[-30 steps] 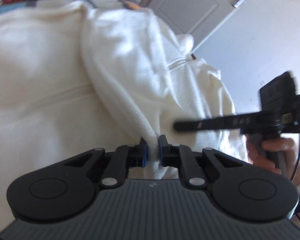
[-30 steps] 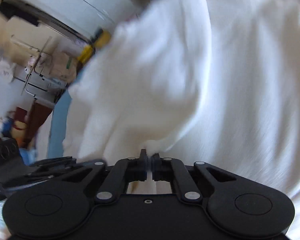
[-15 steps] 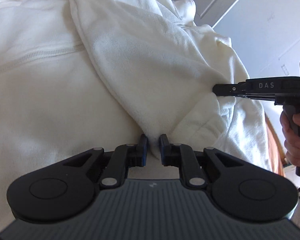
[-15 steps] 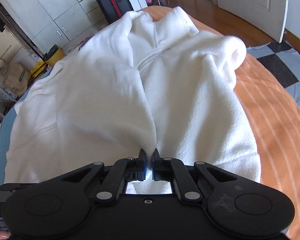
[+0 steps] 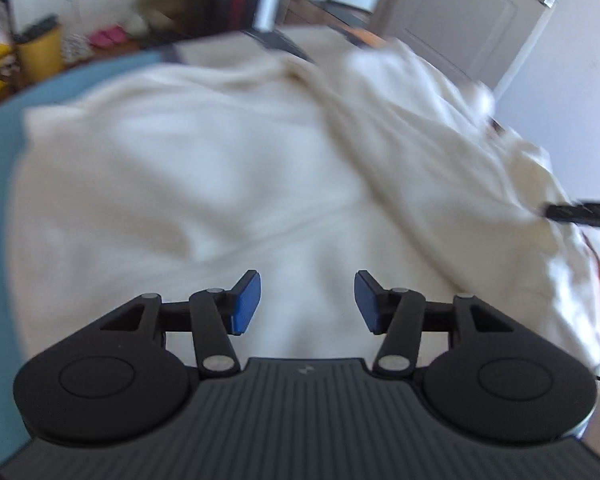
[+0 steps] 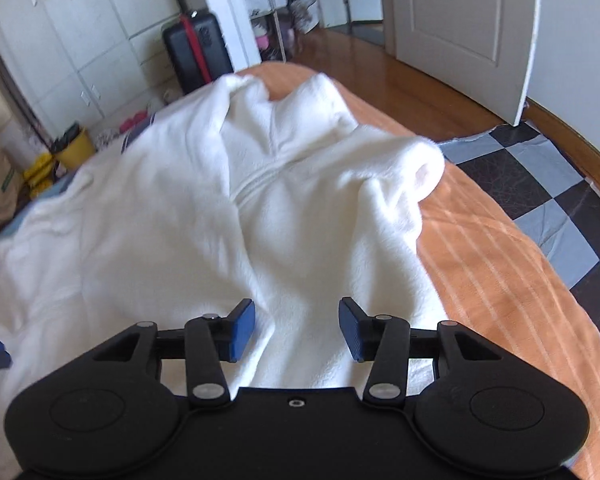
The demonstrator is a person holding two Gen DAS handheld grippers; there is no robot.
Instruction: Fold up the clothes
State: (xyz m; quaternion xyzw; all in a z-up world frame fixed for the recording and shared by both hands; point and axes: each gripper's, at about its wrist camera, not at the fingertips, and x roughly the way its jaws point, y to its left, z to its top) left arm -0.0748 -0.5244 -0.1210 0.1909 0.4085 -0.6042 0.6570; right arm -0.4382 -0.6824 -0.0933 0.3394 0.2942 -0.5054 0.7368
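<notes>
A cream fleece garment (image 6: pixel 204 216) lies spread on the bed, with its collar at the far end and a rolled sleeve cuff (image 6: pixel 420 168) at the right. It also fills the left wrist view (image 5: pixel 204 184), which is blurred. My left gripper (image 5: pixel 307 302) is open and empty just above the fleece. My right gripper (image 6: pixel 296 330) is open and empty over the near hem. The right gripper's finger shows at the right edge of the left wrist view (image 5: pixel 580 214).
The bed has an orange striped cover (image 6: pixel 500 280) on the right and blue sheet (image 5: pixel 0 200) on the left. A black suitcase (image 6: pixel 196 52), white wardrobe (image 6: pixel 60 40), open door (image 6: pixel 460 20) and checkered floor mat (image 6: pixel 540 184) lie beyond.
Both grippers were shut on folds of the fleece; now both have opened and let go. The garment has dropped flat on the bed and both grippers have pulled back a little.
</notes>
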